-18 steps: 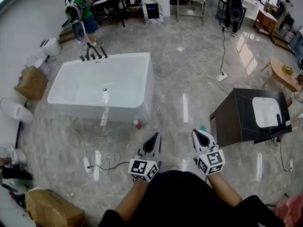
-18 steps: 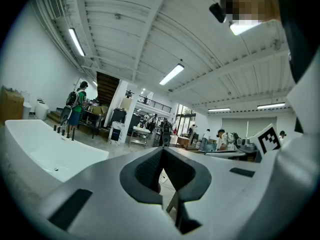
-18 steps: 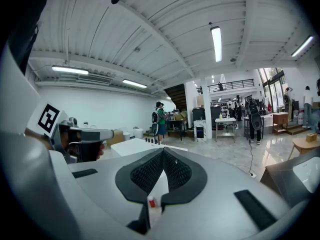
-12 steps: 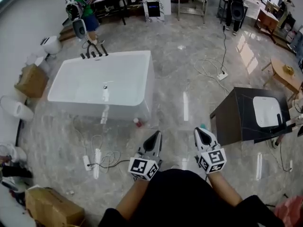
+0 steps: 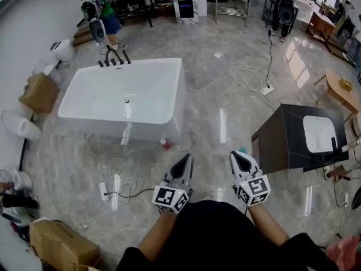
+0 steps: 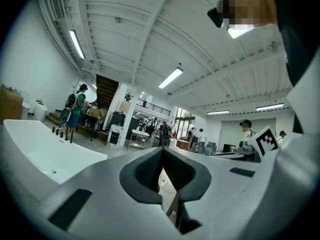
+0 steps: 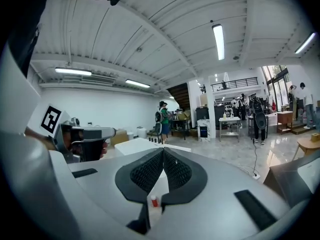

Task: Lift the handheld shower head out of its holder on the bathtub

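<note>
nothing of the task is done yet, as i read it. both grippers hang well short of the bathtub [image 5: 141, 64], on its near side, over the floor. the left gripper [image 5: 182, 164] has its jaws pressed together with nothing between them. the right gripper [image 5: 239, 160] is the same: pads meeting, empty.

a row of dark fittings [image 5: 113, 60] stands on the bathtub's far rim. the handheld shower head should be among them in its holder, but from here they're too small for me to tell which piece it is. a person [image 5: 104, 16] stands just beyond that far end of the bathtub. a small red-capped bottle [image 5: 164, 144] sits on the floor just beside the bathtub's near wall, and cables [image 5: 134, 192] lie on the floor on that same near side.

all of it is left, by my judgement: get round the bathtub to the fittings end, open a gripper, close on the shower head's handle, and lift it clear of the holder.
</note>
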Available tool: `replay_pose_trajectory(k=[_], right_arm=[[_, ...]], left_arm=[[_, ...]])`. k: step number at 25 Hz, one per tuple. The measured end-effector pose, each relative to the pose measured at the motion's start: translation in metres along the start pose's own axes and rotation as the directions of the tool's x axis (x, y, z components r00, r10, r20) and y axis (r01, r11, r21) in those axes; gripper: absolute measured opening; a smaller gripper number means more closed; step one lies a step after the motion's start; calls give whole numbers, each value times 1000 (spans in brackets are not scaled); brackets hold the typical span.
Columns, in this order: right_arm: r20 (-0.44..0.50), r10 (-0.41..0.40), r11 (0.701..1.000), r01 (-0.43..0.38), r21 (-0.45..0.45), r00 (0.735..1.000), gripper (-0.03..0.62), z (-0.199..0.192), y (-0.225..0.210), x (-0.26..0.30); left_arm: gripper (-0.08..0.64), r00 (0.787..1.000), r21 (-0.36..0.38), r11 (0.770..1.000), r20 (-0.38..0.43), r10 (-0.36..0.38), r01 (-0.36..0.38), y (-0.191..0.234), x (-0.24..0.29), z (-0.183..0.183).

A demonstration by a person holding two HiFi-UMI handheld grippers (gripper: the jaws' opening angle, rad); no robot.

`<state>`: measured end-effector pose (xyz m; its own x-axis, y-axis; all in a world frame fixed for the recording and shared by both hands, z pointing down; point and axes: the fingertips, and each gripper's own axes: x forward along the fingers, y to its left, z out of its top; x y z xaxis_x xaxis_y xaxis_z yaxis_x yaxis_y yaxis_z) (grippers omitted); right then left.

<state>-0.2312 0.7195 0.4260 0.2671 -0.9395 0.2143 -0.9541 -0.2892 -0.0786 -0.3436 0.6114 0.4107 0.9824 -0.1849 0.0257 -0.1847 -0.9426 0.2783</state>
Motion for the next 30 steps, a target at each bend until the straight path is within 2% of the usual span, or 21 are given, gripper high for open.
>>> replay_pose_trajectory(k=[6,13,14,16,18,21,25,30], right_arm=[[31,-18,999,16,47,999,-2,4,-7,-3],[25,0,998,-2,55,1000,2,0,-7,-7],[16,0,999,-1,54,1000,28,-2,-7,-8],[-5,-4,999,4,53,1000,162,-6,-9,-8],[-21,-11,999,12,53,1000,204,-12,-11,-9],[-32,-11,998,12,57,999,230,-16,-12,-13],[-42,-1,996,5,84,999,230,-25,-14,-19],[-53,50,988,-42,146,997,230,-32,-6,-13]], left_arm=[[-9,1000,4,1000,-8,6,-6,1,-1,0],[7,1000,20,1000,-18,21,-21,8,-5,-1],[64,999,15,1000,-27,20,-20,10,-5,-3],[184,999,-1,1000,-53,11,-12,13,-4,-9],[235,998,-2,1000,-66,8,-8,16,-5,-14],[256,998,18,999,-62,31,-30,19,-10,-14],[261,995,15,997,-47,82,-82,24,-17,-16],[262,992,3,992,-37,124,-124,33,-20,-15]])
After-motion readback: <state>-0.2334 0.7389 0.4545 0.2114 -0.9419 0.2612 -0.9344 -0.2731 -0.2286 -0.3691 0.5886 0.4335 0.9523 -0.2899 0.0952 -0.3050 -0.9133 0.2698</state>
